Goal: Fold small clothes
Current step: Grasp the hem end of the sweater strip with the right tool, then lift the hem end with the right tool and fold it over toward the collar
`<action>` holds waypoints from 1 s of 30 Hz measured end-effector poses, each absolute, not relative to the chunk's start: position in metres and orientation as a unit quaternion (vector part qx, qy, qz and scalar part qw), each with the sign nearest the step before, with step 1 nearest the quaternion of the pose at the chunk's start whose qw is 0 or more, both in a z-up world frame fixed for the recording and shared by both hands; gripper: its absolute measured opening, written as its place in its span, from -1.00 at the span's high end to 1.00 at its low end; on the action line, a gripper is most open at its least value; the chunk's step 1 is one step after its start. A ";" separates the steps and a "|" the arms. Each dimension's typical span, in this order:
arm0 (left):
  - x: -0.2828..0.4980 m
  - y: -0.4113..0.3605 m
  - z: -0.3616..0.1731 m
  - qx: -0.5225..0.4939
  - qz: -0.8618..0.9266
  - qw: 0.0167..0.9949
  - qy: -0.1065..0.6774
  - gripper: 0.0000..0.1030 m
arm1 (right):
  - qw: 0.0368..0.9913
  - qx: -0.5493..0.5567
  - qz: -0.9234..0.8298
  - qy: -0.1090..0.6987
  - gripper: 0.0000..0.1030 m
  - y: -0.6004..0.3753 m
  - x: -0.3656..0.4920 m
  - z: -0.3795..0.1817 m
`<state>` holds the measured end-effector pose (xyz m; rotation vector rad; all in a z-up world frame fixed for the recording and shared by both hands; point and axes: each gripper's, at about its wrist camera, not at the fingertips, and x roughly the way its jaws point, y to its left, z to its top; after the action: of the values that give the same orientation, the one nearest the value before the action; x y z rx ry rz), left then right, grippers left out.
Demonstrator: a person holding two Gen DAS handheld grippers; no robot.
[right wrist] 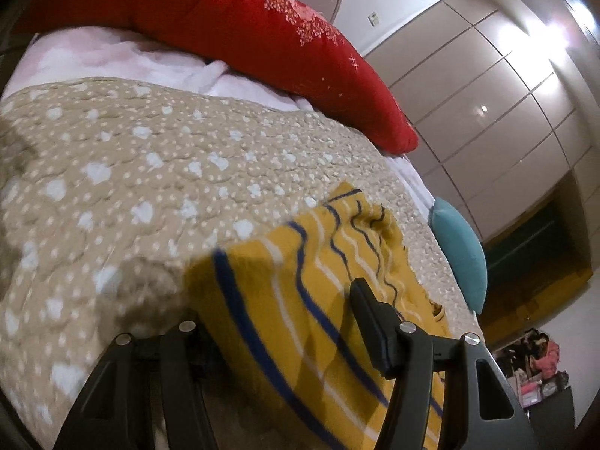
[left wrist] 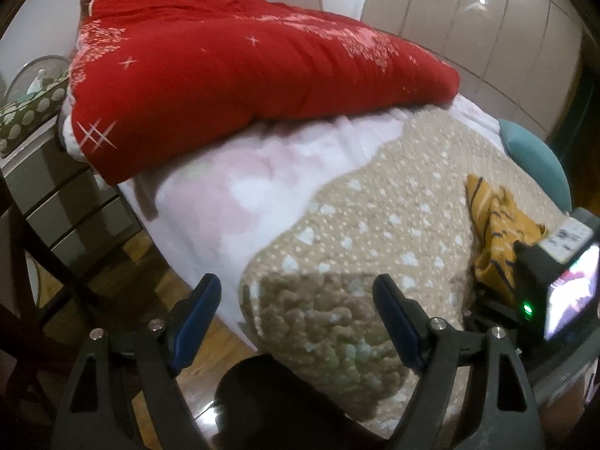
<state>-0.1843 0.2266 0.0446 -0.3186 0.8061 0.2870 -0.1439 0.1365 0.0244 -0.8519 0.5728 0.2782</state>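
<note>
My landmark is the beige quilt [left wrist: 393,202], dotted with white hearts, that covers the bed. From the left wrist camera, left of the quilt and beyond the bed edge I see a grey drawer unit [left wrist: 56,202] with a green polka-dot bundle [left wrist: 30,112] on top. Behind the quilt lies pale pink bedding [left wrist: 225,172], and on that rests a big red comforter [left wrist: 240,63] with pink print. My left gripper [left wrist: 296,322] hangs over the quilt's near left corner, its blue-padded jaws spread wide with nothing between them. On the right part of the quilt lies the mustard striped garment [left wrist: 495,232], crumpled, apart from the left gripper. A teal cushion [left wrist: 536,157] sits at the quilt's far right edge.

From the right wrist camera, the quilt [right wrist: 131,172] fills the left side, with the red comforter [right wrist: 225,18] behind it. The mustard garment [right wrist: 300,285] lies on the quilt's near right part. My right gripper [right wrist: 277,311] is directly at it: one finger shows over the cloth, the other is hidden beneath a fold, so I cannot tell whether the jaws pinch the fabric. The teal cushion [right wrist: 461,247] lies just past the quilt's right edge, and pale wardrobe doors [right wrist: 487,93] stand beyond.
</note>
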 end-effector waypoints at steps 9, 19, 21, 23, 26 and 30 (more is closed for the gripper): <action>-0.190 0.217 0.060 -0.136 0.144 0.903 0.382 -0.60 | 0.866 -0.366 0.159 0.301 0.52 0.137 -0.119 0.030; -0.192 0.174 0.088 -0.076 0.141 0.917 0.365 -0.60 | 0.883 -0.301 0.200 0.301 0.54 0.115 -0.116 0.038; -0.191 0.173 0.090 -0.071 0.143 0.917 0.367 -0.60 | 0.886 -0.287 0.204 0.301 0.55 0.112 -0.117 0.040; -0.189 0.173 0.091 -0.072 0.144 0.914 0.372 -0.60 | 0.895 -0.259 0.211 0.296 0.63 0.104 -0.115 0.047; -0.184 0.168 0.095 -0.069 0.140 0.913 0.376 -0.60 | 0.910 -0.200 0.217 0.291 0.73 0.084 -0.113 0.066; -0.173 0.148 0.104 -0.061 0.110 0.918 0.376 -0.60 | 0.927 -0.103 0.217 0.289 0.77 0.037 -0.101 0.100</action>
<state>-0.1733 0.1479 0.1041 -0.1261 0.7722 0.2265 -0.1009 0.0366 0.1001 -0.2112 0.5922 0.4460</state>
